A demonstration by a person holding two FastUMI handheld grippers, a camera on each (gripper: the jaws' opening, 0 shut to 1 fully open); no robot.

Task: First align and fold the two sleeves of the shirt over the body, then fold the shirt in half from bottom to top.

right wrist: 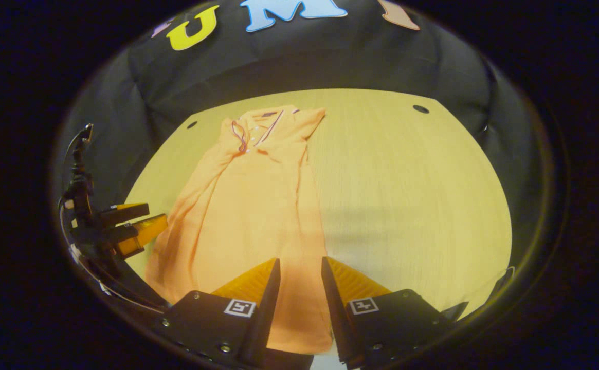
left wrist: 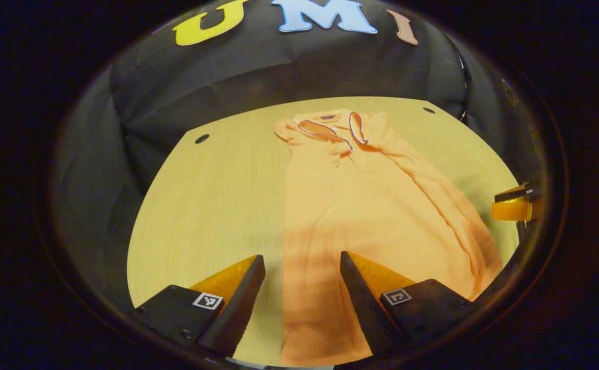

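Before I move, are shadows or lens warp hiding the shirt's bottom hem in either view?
Left gripper view: a soft shadow band crosses the orange polo shirt near the left claw; the hem stays readable. Right gripper view: a shadow darkens the wooden table; fisheye bowing curves its edges.

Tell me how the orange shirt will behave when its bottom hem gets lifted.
The orange shirt is probably floppy: it lies flat and creased on the table, so it should drape. It looks thin, likely light. The smooth wood may let it slide when pulled.
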